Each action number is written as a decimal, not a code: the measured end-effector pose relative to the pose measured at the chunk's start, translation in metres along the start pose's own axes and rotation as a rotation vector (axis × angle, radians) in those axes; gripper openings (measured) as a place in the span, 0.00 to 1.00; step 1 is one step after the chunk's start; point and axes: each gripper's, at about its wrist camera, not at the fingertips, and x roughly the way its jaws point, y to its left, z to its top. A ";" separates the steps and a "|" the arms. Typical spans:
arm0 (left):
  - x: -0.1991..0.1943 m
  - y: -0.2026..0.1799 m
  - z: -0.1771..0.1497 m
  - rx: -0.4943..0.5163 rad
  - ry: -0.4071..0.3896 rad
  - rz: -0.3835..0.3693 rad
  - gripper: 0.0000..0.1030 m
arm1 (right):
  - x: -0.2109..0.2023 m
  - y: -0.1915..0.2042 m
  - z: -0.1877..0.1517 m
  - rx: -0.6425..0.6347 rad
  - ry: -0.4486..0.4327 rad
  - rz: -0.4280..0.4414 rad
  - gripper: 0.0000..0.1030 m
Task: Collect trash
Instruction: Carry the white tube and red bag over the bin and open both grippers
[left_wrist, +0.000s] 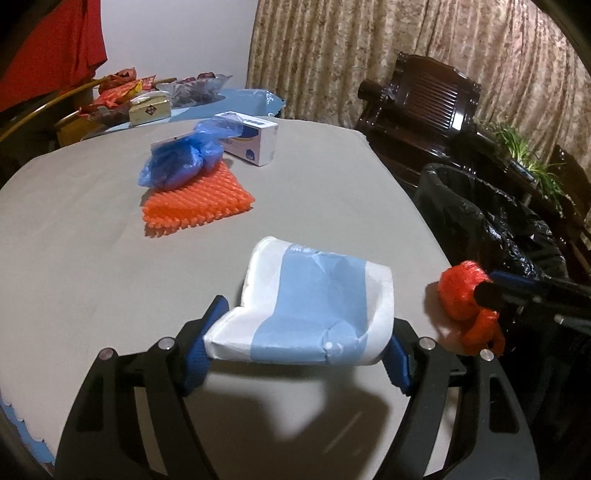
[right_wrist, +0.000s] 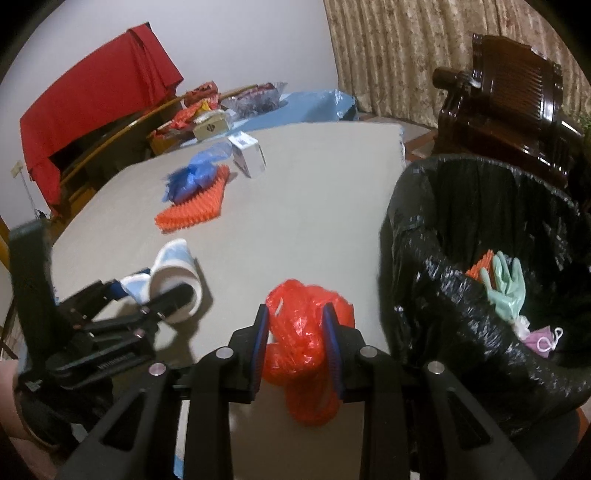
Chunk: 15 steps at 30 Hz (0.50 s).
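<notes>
The left tongs (left_wrist: 299, 354) pinch a soft white-and-blue packet (left_wrist: 314, 306) from both sides, its near edge squeezed between the blue pads (left_wrist: 199, 354) and the rest jutting forward above the grey worktop (left_wrist: 92, 258). In the right wrist view the same packet (right_wrist: 177, 280) sticks out of the left tongs at the lower left.

The right tongs (right_wrist: 295, 347) grip a crumpled red plastic bag (right_wrist: 306, 332); both blue pads press into its sides and a loose tail hangs below them. The bag is held over the near right edge of the worktop, just beside the bin. From the left wrist view the red bag (left_wrist: 461, 291) shows as a ball at the tip of the right tongs (left_wrist: 491, 291).

The bin (right_wrist: 424, 258), lined with a black bag, stands against the right side of the worktop. Inside it lie a pale green glove (right_wrist: 508, 291), an orange scrap (right_wrist: 480, 267) and a pink face mask (right_wrist: 543, 339).

Farther back on the worktop an orange ridged mat (left_wrist: 195, 203) lies flat with a blue plastic bag (left_wrist: 181, 158) on its far corner, and a small white box (left_wrist: 255, 138) sits just behind that.
</notes>
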 end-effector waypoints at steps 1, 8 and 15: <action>0.000 0.000 0.000 0.002 0.001 0.002 0.71 | 0.002 0.001 -0.001 -0.006 0.003 -0.009 0.41; -0.001 0.001 0.002 0.012 -0.003 0.006 0.71 | 0.014 0.002 -0.005 -0.065 0.012 -0.077 0.46; -0.004 0.000 0.006 0.017 -0.013 0.013 0.71 | 0.017 -0.010 -0.006 -0.047 0.013 -0.124 0.31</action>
